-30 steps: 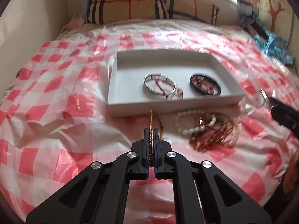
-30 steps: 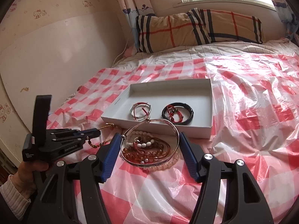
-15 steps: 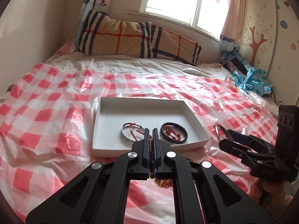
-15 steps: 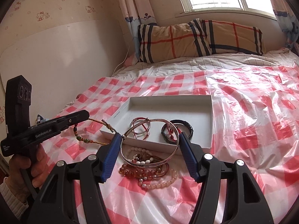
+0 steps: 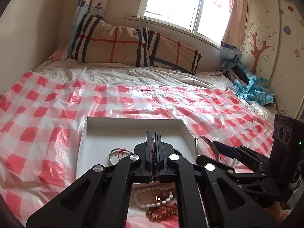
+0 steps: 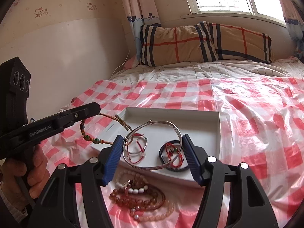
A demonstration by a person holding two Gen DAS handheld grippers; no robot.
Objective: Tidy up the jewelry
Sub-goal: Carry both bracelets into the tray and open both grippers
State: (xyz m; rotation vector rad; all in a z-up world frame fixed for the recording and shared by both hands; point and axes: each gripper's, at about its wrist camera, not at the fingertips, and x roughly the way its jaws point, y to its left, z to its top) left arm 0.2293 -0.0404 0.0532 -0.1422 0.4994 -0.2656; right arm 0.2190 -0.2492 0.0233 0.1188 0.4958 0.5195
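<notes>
The left gripper (image 6: pixel 96 108) pinched a beaded gold cord bracelet (image 6: pixel 91 137); the right gripper (image 6: pixel 152 152) clasped a silver metal bangle (image 6: pixel 152 144) at frame centre, above the shallow white tray (image 6: pixel 218 125). Best lowered separately, without tangling.

— What can't I see from my left hand-held gripper (image 5: pixel 153 146)?
— It covers most of the black bracelet (image 5: pixel 175 150) and part of the bead pile (image 5: pixel 155 199).
— And my left hand (image 6: pixel 28 172)?
— The picture's edge crops it.

You see a bed with a red checked cover (image 5: pixel 133 102), a striped pillow (image 6: pixel 205 43), a sunny window (image 5: pixel 176 5), kitty wallpaper (image 6: pixel 39 12).
</notes>
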